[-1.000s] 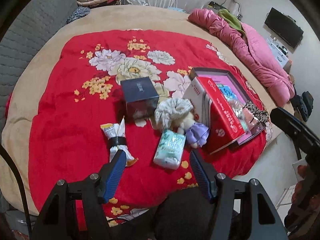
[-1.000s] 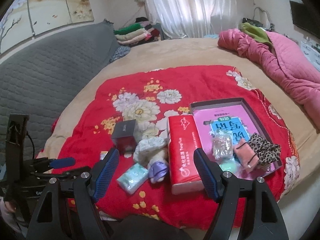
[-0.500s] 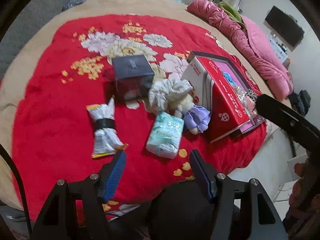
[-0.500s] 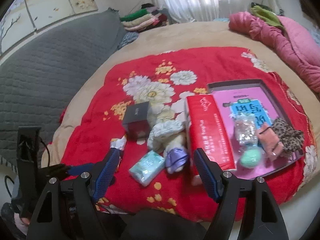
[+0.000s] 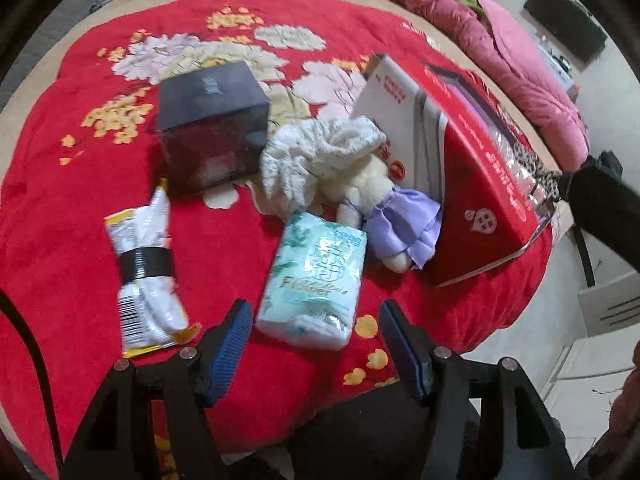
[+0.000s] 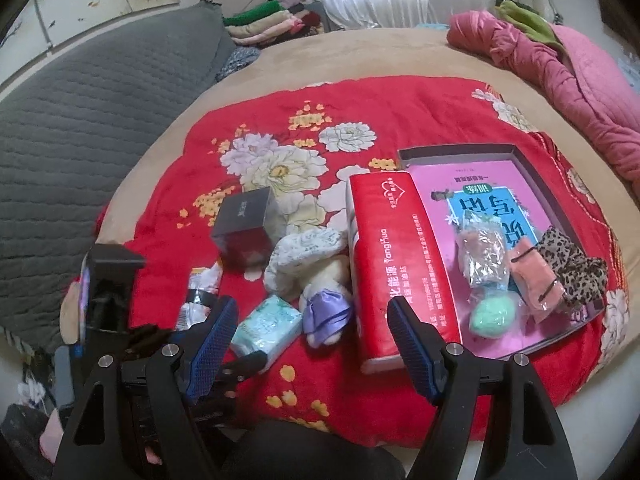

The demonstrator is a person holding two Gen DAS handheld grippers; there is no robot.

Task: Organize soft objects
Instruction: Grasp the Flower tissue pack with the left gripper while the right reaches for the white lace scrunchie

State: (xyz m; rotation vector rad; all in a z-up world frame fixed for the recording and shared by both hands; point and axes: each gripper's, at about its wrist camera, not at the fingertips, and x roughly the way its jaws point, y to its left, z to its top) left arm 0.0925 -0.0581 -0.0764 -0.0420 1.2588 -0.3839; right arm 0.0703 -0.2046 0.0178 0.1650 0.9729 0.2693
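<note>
Left tool (image 5: 316,330): fingers apart, nothing between the pads, pointing steeply down over the near edge of the red floral blanket (image 5: 60,216). The pale green tissue pack (image 5: 316,280) lies directly ahead of the gap, its near end between the two blue fingertips in the left wrist view; contact cannot be confirmed.

Right tool (image 6: 312,322): fingers wide apart, nothing gripped, above the same near edge of the blanket. In the right wrist view the tissue pack (image 6: 266,328) appears just inside its left fingertip, and the near end of the red tissue box (image 6: 384,260) appears just inside its right fingertip.

Items around the tissue pack:
- Left of it: a snack packet (image 5: 146,272) bound by a black band.
- Beyond it: a white patterned cloth (image 5: 316,160), bunched, touching a plush toy (image 5: 384,208) in a purple dress. The toy lies against the side of the red tissue box.
- Beyond the snack packet: a dark cube box (image 5: 212,120), upright.

The red tissue box leans against the left rim of a shallow grey tray (image 6: 536,176). The tray holds a pink book (image 6: 488,196), a clear bag (image 6: 482,256), a green ball (image 6: 494,316), a pink cloth roll (image 6: 534,284) and a leopard-print cloth (image 6: 572,260), all grouped at its near end.

The blanket covers a tan bed (image 6: 360,56). A pink quilt (image 6: 568,68) is heaped along the far right edge.
</note>
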